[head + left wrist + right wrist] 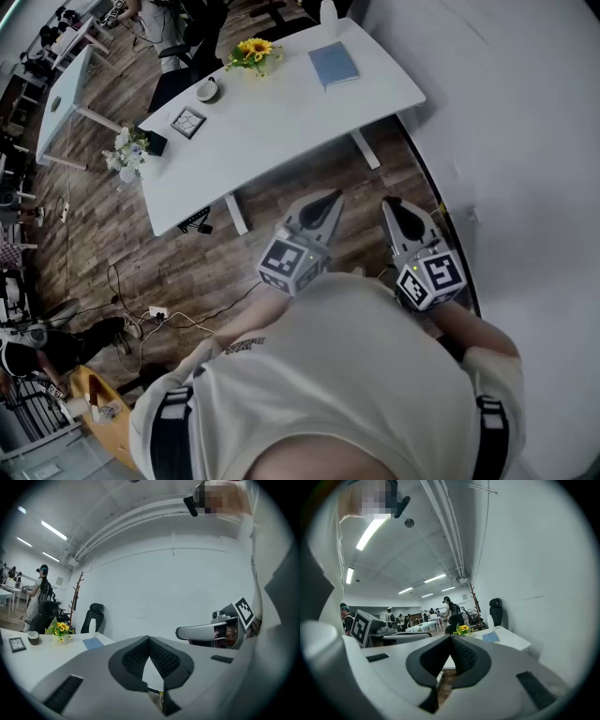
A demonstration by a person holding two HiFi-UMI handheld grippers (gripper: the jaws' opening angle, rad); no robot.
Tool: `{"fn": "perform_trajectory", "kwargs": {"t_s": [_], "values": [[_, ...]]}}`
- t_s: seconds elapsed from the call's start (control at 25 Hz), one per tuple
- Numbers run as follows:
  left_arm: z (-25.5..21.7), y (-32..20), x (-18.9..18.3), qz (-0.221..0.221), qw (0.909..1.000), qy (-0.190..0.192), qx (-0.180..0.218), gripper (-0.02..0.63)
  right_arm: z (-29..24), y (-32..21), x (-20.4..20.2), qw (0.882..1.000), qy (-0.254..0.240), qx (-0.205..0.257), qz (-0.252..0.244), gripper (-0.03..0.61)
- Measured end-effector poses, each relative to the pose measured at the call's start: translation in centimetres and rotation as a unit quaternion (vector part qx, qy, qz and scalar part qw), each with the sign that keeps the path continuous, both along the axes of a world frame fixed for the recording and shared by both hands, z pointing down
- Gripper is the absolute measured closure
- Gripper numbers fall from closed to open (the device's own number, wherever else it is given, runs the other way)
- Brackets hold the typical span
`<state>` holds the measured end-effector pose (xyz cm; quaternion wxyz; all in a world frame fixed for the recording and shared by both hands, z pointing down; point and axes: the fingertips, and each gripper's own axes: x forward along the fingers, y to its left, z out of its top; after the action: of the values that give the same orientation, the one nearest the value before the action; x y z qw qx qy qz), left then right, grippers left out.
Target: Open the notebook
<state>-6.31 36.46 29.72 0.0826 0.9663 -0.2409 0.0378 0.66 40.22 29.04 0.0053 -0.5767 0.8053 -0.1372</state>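
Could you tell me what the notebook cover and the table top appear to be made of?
The notebook: likely a matte blue card or plastic cover, no glare; too small to be sure. The table: smooth white laminate or painted board, evenly bright.

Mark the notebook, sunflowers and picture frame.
blue notebook (334, 64), head view, middle of its cover.
sunflowers (255, 49), head view, on the yellow blooms.
picture frame (188, 123), head view, centre of the frame.
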Motion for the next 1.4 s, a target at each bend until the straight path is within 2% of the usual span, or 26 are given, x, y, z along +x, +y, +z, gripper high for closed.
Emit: {"fn": "perform_trajectory", "kwargs": {"t_s": [0.48,1.4], "values": [[1.0,0.1,1.0,0.001,0.9998,-0.01,-0.017,0.606,0.5,-0.1,0.7,1.0,-0.003,-0.005,-0.007,0.577],[2.3,1.1,4.0,-0.037,0.9989,-0.023,-0.017,0.606,1.0,-0.3,4.3,0.999,-0.017,0.009,-0.03,0.575]]}}
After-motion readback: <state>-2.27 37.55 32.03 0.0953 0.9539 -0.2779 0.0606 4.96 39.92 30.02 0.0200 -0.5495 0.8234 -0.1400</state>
